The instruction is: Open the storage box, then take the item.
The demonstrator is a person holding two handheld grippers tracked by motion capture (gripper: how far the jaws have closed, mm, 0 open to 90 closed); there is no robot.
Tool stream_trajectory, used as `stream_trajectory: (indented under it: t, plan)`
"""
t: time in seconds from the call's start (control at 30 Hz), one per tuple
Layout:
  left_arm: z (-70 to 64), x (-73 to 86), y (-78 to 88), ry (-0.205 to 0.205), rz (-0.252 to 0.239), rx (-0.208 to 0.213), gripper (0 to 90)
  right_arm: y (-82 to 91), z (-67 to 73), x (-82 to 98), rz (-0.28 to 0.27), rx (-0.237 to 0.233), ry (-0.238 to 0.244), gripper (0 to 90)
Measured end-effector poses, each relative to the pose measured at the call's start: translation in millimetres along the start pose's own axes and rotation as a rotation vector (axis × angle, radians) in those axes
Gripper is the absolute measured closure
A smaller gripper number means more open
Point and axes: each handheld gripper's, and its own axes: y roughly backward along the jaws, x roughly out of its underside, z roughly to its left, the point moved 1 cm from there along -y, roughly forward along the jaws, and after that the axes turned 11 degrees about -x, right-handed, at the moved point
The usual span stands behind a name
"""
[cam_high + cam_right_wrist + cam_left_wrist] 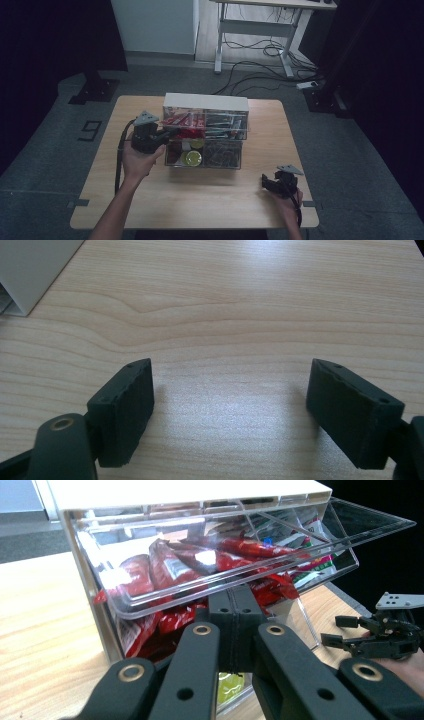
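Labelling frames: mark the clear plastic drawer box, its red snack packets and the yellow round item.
clear plastic drawer box (205, 100), high view, white top panel
red snack packets (175, 565), left gripper view, a packet's middle, seen through the tilted drawer front
yellow round item (192, 158), high view, centre

At centre frame, the left hand-held gripper (233, 611) has its jaws pressed together at the clear tilted drawer (150, 600) of red packets (175, 565). The other hand-held gripper (372, 630) sits at right on the desk (40, 615).
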Motion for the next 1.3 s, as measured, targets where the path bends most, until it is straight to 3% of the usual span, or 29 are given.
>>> stream_trajectory:
  t: [0.3, 0.6, 0.97, 1.3]
  plan:
    - [-1.3, -10.9, -4.8, -0.017, -0.019, -0.001, 90.0, 0.2, -0.1, 0.0, 0.002, -0.001, 0.000, 19.7]
    - [6.8, -19.1, -5.9, 0.035, -0.033, 0.007, 90.0, 0.2, -0.1, 0.0, 0.002, 0.000, 0.000, 19.7]
    - [5.2, -26.6, -5.8, 0.035, -0.042, -0.005, 90.0, 0.2, -0.2, 0.0, 0.002, -0.001, 0.000, 19.7]
    - [5.0, -26.1, -6.9, 0.042, -0.035, 0.011, 89.8, 0.8, 0.2, 0.4, 0.002, 0.003, 0.001, 20.7]
